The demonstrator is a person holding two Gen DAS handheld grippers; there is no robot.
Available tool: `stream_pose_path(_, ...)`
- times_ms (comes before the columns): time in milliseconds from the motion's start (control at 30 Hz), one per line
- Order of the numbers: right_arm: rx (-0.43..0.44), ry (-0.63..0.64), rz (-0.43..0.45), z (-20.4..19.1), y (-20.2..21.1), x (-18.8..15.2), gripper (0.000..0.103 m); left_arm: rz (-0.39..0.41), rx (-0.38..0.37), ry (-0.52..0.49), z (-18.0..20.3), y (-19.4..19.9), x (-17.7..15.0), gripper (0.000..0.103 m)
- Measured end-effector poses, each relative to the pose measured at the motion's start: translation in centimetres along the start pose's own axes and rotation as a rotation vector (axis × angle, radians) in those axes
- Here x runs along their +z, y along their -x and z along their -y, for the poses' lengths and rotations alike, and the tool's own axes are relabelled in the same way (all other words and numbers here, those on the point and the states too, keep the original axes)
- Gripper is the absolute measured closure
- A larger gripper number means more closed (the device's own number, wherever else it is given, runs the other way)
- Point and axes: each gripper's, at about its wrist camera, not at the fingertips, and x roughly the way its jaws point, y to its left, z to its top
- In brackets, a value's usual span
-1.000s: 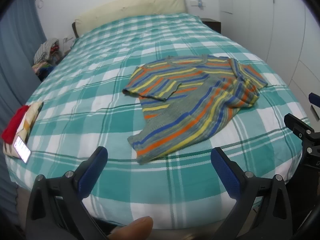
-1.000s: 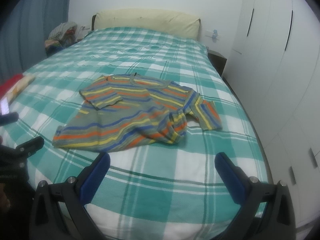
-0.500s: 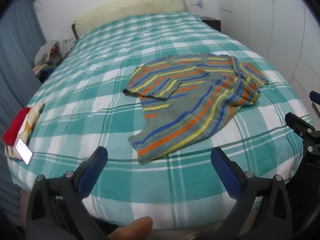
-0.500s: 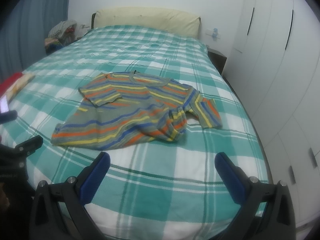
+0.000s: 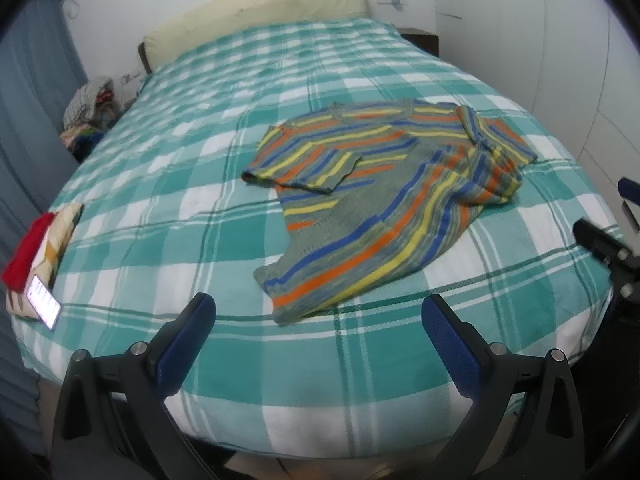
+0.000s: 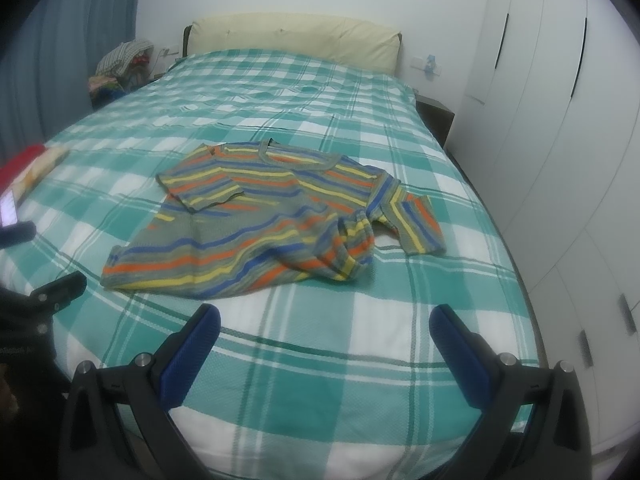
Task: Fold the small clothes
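- Striped grey knit sweater (image 5: 384, 200) with orange, yellow, blue bands lies crumpled on the green-and-white checked bed (image 5: 200, 216).
- Left hand-held gripper (image 5: 316, 320) spread wide, just short of the sweater's hem.
- Right hand-held gripper (image 6: 326, 330) spread wide, empty, near the same hem.

**Where things lie on the bed**

We see the shirt (image 5: 384, 196) lying on the bed (image 5: 192, 184), toward its foot and right of centre. Behind it, at the head, stands the headboard cushion (image 6: 296, 40). At the bed's left edge lies a phone (image 5: 43, 301) on a folded pile (image 5: 38, 248). Wardrobes (image 6: 560, 112) stand along the right side.
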Motion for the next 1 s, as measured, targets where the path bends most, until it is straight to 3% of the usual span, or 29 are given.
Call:
stream_pose_path(133,0.090,0.006,0.052,1.7,-1.6,1.1,0.000,-0.117,-0.054,0.071,-3.9,-4.9,0.0,0.000)
stream_pose_path(233,0.150,0.028,0.073,3.6,-5.5,3.6,0.000,-0.187,-0.090,0.071,-6.0,-9.1,-0.2,0.001)
stream_pose_path(333,0.257,0.114,-0.040,3.8,-12.6,6.9,0.000,-0.208,-0.174,0.039,-6.6,-12.1,-0.5,0.001)
stream_pose_path(367,0.271,0.150,-0.078,3.5,-14.6,7.6,0.000,-0.220,-0.216,0.028,-6.6,-13.2,-0.6,0.001)
stream_pose_path(467,0.283,0.213,-0.222,2.7,-21.2,9.6,0.009,-0.251,-0.247,0.007,-6.3,-15.0,-0.9,0.003)
stream_pose_path(500,0.307,0.191,-0.288,2.7,-23.4,10.0,0.021,-0.251,-0.263,0.013,-6.3,-15.1,-1.0,0.005)
stream_pose_path(533,0.322,0.168,-0.323,2.8,-24.4,10.2,0.040,-0.247,-0.287,0.026,-6.5,-15.1,-1.2,0.018)
stream_pose_path(567,0.352,0.140,-0.362,2.9,-25.4,10.2,0.051,-0.236,-0.315,0.040,-6.6,-15.0,-1.2,0.039)
stream_pose_path(600,0.383,0.130,-0.390,2.9,-25.8,10.1,0.079,-0.225,-0.343,0.049,-6.7,-14.8,-1.1,0.052)
stream_pose_path(633,0.405,0.144,-0.383,2.9,-25.5,9.9,0.095,-0.217,-0.372,0.054,-6.9,-14.7,-1.0,0.075)
stream_pose_path(667,0.423,0.154,-0.361,2.9,-24.6,9.9,0.095,-0.207,-0.407,0.061,-6.9,-14.5,-0.9,0.093)
stream_pose_path(800,0.512,0.180,-0.278,3.7,-19.1,9.0,0.095,-0.137,-0.407,0.025,-6.6,-12.4,-0.6,0.097)
stream_pose_path(1000,0.596,0.341,-0.133,4.8,-7.3,3.9,0.097,0.025,-0.482,-0.087,-8.7,-3.8,-1.8,0.099)
